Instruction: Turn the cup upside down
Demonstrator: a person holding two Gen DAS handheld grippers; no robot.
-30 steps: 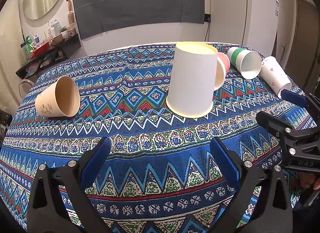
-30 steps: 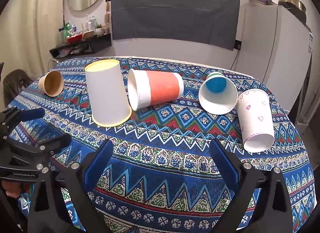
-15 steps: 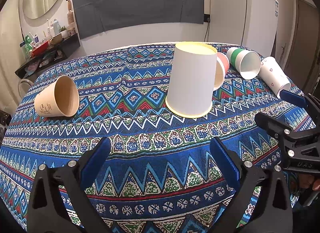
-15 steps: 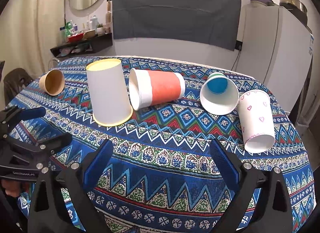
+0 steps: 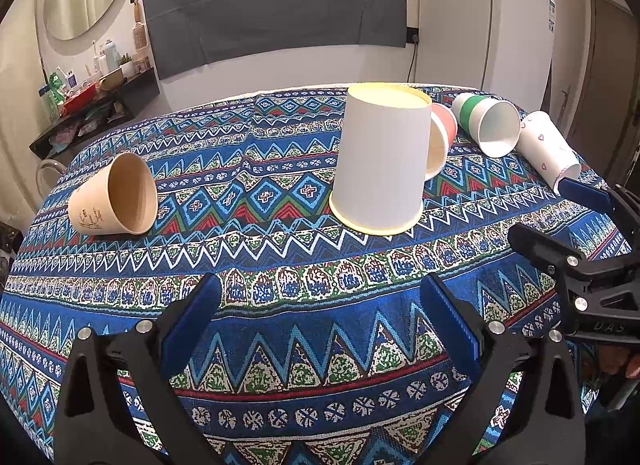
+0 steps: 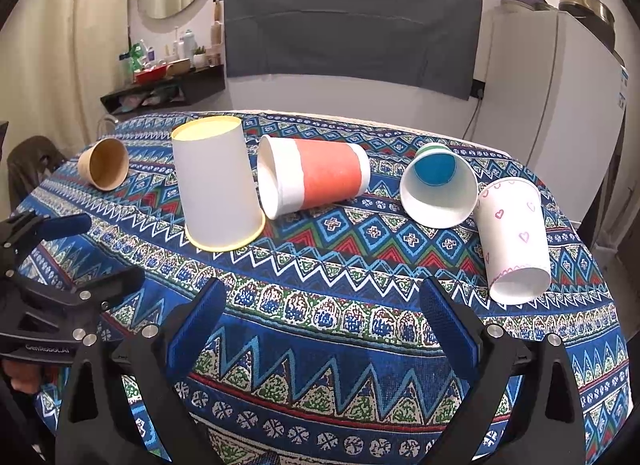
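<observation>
Nothing has moved; only the right view shows the orange cup [image 6: 320,177] whole.

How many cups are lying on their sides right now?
4. From left to right in the right wrist view: tan cup far left, orange cup centre, green-striped cup, hearts cup far right. The white cup already stands upside down.

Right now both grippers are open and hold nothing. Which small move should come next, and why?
Probably bring the left gripper forward and leftward toward the brown cup. That cup lies on its side on the tablecloth, with free cloth around it. The white cup already stands mouth down. The right gripper sits closer to the heart cup, also on its side.
</observation>
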